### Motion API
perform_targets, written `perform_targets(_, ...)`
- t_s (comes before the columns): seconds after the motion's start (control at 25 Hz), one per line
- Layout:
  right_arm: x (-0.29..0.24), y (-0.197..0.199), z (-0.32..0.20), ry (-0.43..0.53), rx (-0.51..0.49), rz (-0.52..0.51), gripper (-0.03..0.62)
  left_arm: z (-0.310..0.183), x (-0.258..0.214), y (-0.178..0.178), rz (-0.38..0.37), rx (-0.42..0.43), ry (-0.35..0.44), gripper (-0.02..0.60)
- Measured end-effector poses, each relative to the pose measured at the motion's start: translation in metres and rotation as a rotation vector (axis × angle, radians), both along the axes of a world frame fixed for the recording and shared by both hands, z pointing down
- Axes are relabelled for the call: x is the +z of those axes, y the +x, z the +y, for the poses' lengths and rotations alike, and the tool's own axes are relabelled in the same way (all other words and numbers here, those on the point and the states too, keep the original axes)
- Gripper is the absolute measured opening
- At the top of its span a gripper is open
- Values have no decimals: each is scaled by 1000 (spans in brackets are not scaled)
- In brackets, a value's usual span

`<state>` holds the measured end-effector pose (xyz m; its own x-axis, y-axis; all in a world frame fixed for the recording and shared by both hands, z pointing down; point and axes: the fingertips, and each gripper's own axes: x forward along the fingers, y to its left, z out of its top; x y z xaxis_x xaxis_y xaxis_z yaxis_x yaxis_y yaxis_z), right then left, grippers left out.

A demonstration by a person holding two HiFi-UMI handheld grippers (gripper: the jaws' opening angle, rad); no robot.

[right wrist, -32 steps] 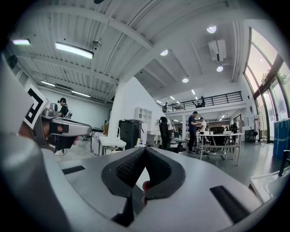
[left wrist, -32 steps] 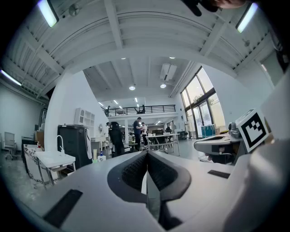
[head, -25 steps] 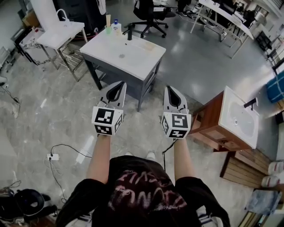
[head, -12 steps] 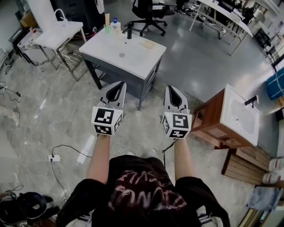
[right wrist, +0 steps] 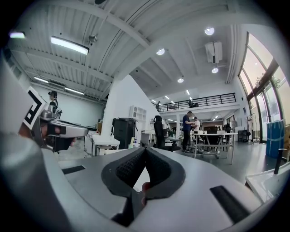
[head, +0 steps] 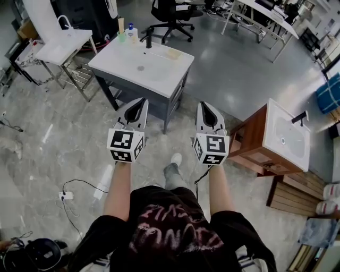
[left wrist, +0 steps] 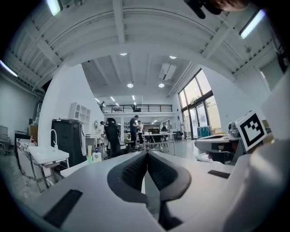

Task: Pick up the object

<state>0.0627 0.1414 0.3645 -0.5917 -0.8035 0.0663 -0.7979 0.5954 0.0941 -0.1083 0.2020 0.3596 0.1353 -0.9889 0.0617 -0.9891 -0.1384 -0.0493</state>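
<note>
On a white rectangular washbasin top (head: 154,71) set over a dark grey cabinet (head: 172,101), several small items sit well apart from both grippers; which of them is the object to be picked up cannot be told. A pale yellow flat piece (head: 172,53) lies near the top's far right corner. A green cup (head: 121,37), a white bottle with a blue cap (head: 131,33) and a black tap (head: 149,38) line its far edge.

The person's left gripper (head: 140,102) and right gripper (head: 204,105) are held level, side by side, short of the cabinet. Each has its jaws pressed together on nothing.

Grey marbled floor (head: 48,154) meets smooth grey floor (head: 234,69) beyond. A wooden vanity with a white basin (head: 284,141) stands at right, a white table on a metal frame (head: 61,45) at left, and a black office chair (head: 167,13) behind. A white power strip (head: 66,195) with a black cable lies on the floor at left. In the gripper views, distant figures (left wrist: 134,129) stand by tables under a railed mezzanine.
</note>
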Motion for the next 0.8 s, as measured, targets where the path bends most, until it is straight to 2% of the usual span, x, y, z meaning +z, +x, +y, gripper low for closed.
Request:
perform_targets(0.36, 12, -9, -61, -21, 7, -6, 14, -65, 11, -7, -7, 17, -19, 17)
perform_targets(0.8, 32, -33, -179, -47, 11, -1, 15, -180, 36, -31, 0, 8, -65, 17)
